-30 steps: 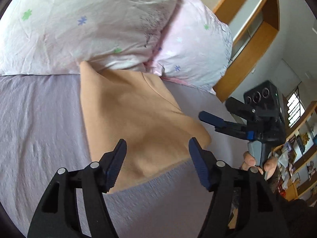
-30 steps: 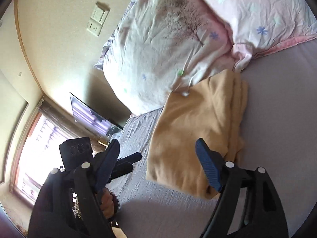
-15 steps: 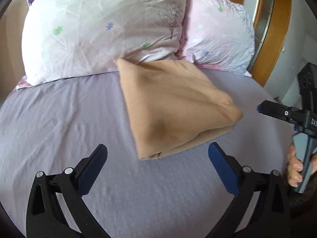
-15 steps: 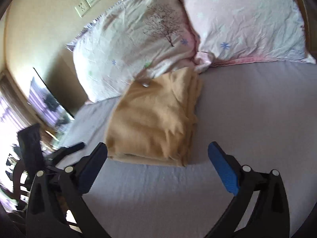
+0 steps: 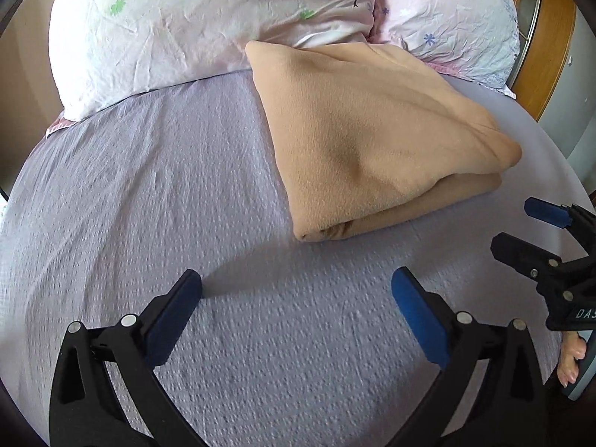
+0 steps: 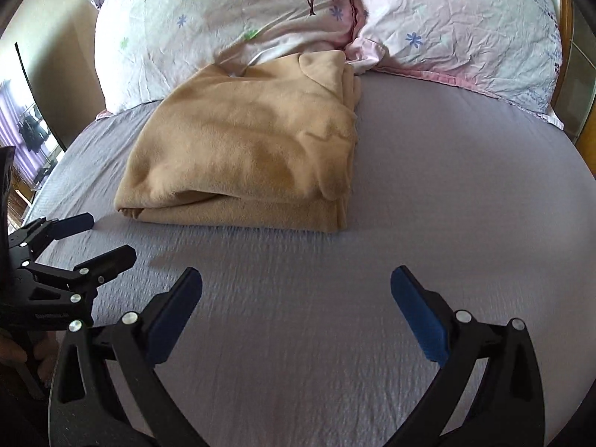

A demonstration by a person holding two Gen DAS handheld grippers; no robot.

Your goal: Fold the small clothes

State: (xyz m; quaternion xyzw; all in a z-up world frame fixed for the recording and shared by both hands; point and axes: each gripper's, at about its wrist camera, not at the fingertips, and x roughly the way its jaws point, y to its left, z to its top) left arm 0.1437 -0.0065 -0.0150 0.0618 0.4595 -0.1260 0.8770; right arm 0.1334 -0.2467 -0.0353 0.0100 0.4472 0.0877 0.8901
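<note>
A tan fleece garment point(image 5: 368, 130) lies folded in a thick stack on the lavender bed sheet point(image 5: 149, 193), its far edge against the pillows; it also shows in the right wrist view point(image 6: 246, 149). My left gripper point(image 5: 296, 298) is open and empty, above the sheet short of the garment's near edge. My right gripper point(image 6: 296, 298) is open and empty, also short of the garment. Each gripper shows in the other's view: the right gripper at the right edge point(image 5: 521, 231), the left gripper at the left edge point(image 6: 93, 238).
Two floral pillows point(image 6: 231, 18) point(image 6: 458, 26) stand at the head of the bed behind the garment. A wooden frame point(image 5: 547, 48) is at the far right. A window with purple curtains point(image 6: 15, 123) is at the left.
Both grippers have pulled back from the folded garment and levelled out. Their jaws have opened wider. The garment lies still on the sheet.
</note>
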